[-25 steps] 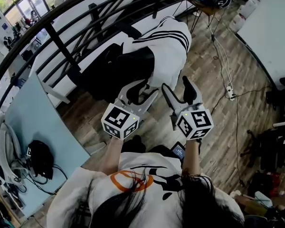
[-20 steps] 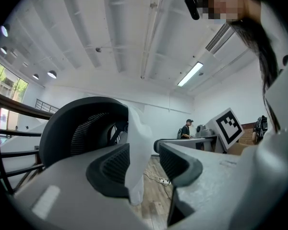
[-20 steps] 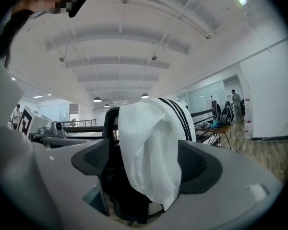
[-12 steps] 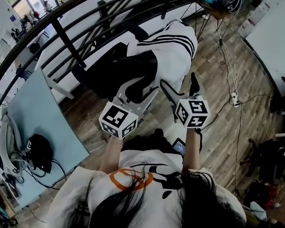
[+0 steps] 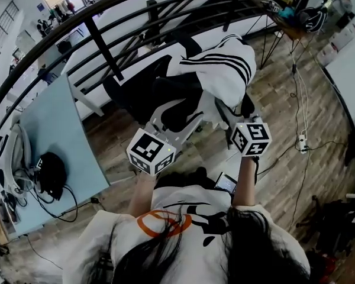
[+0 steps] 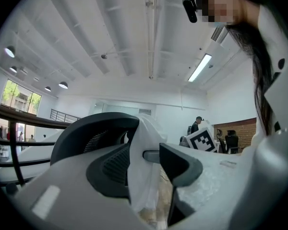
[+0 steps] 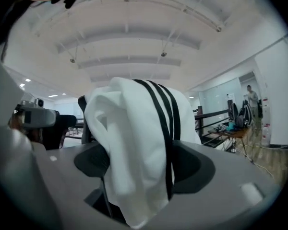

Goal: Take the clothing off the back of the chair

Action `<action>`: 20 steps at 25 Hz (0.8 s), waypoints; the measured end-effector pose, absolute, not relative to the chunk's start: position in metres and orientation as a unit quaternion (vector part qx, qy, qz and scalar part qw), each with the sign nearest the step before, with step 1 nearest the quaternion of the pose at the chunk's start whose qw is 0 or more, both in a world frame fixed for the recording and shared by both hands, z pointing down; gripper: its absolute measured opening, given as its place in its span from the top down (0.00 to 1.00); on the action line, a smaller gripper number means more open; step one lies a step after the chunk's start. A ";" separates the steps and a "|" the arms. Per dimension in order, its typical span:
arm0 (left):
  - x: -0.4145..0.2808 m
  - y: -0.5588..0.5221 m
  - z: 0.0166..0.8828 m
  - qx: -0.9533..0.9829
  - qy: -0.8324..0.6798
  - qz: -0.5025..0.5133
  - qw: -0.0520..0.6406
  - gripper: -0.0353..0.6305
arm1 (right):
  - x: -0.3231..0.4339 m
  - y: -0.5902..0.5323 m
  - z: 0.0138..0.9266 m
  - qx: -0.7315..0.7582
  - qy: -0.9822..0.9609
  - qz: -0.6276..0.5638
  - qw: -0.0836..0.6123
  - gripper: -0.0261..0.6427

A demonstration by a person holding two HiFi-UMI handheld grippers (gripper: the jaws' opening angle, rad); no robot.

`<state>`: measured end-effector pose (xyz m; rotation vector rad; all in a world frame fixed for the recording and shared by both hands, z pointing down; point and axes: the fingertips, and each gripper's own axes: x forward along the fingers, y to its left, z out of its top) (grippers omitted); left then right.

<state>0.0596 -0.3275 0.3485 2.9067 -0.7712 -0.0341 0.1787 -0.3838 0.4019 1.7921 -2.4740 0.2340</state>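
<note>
A white jacket (image 5: 225,70) with black stripes hangs over the back of a black chair (image 5: 142,90). My left gripper (image 5: 174,114) is at the jacket's lower edge by the chair back. In the left gripper view it (image 6: 144,164) is shut on a hanging fold of the white jacket (image 6: 141,143). My right gripper (image 5: 234,106) is at the jacket's near right side. In the right gripper view its jaws (image 7: 140,164) are closing on a bunched, striped part of the jacket (image 7: 134,128), which fills the gap from pad to pad.
A black railing (image 5: 106,46) runs behind the chair. A pale blue table (image 5: 47,141) at the left bears black headphones (image 5: 50,173) and cables. Cords and a power strip (image 5: 302,141) lie on the wooden floor at the right. A phone (image 5: 226,183) shows by the person's waist.
The right gripper has moved forward from beside the chair onto the striped jacket. The left gripper has stayed at the jacket's lower edge and shifted only slightly.
</note>
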 end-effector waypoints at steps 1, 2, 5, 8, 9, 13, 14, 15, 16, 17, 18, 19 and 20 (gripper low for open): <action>0.060 -0.328 0.349 0.963 -0.260 -0.010 0.067 0.52 | 0.174 -0.383 0.401 0.567 -0.820 0.069 0.039 0.39; 0.061 -0.330 0.350 0.962 -0.265 -0.009 0.067 0.52 | 0.169 -0.383 0.401 0.549 -0.832 0.062 0.039 0.46; 0.062 -0.332 0.352 0.959 -0.274 -0.003 0.068 0.52 | 0.164 -0.377 0.399 0.506 -0.860 0.054 0.033 0.56; 0.066 -0.334 0.353 0.958 -0.279 -0.001 0.069 0.52 | 0.174 -0.371 0.392 0.484 -0.873 0.058 0.014 0.81; 0.068 -0.334 0.353 0.957 -0.281 0.000 0.069 0.52 | 0.177 -0.371 0.390 0.483 -0.873 0.061 0.012 0.84; 0.078 -0.337 0.355 0.956 -0.284 0.002 0.071 0.52 | 0.180 -0.376 0.390 0.498 -0.865 0.048 0.033 0.85; 0.081 -0.337 0.354 0.956 -0.283 0.002 0.072 0.52 | 0.183 -0.377 0.390 0.504 -0.862 0.044 0.036 0.85; 0.085 -0.337 0.354 0.957 -0.282 0.002 0.072 0.52 | 0.187 -0.378 0.389 0.511 -0.858 0.041 0.038 0.85; 0.089 -0.336 0.354 0.957 -0.282 0.002 0.072 0.52 | 0.193 -0.379 0.387 0.519 -0.853 0.037 0.038 0.86; 0.092 -0.336 0.354 0.957 -0.281 0.002 0.072 0.52 | 0.200 -0.379 0.386 0.528 -0.848 0.033 0.037 0.86; 0.095 -0.336 0.354 0.957 -0.281 0.004 0.072 0.52 | 0.207 -0.380 0.383 0.539 -0.841 0.029 0.035 0.86; 0.097 -0.336 0.355 0.957 -0.280 0.006 0.072 0.52 | 0.215 -0.380 0.380 0.551 -0.834 0.026 0.030 0.86; 0.098 -0.336 0.357 0.957 -0.281 0.008 0.073 0.52 | 0.223 -0.380 0.377 0.561 -0.827 0.024 0.023 0.86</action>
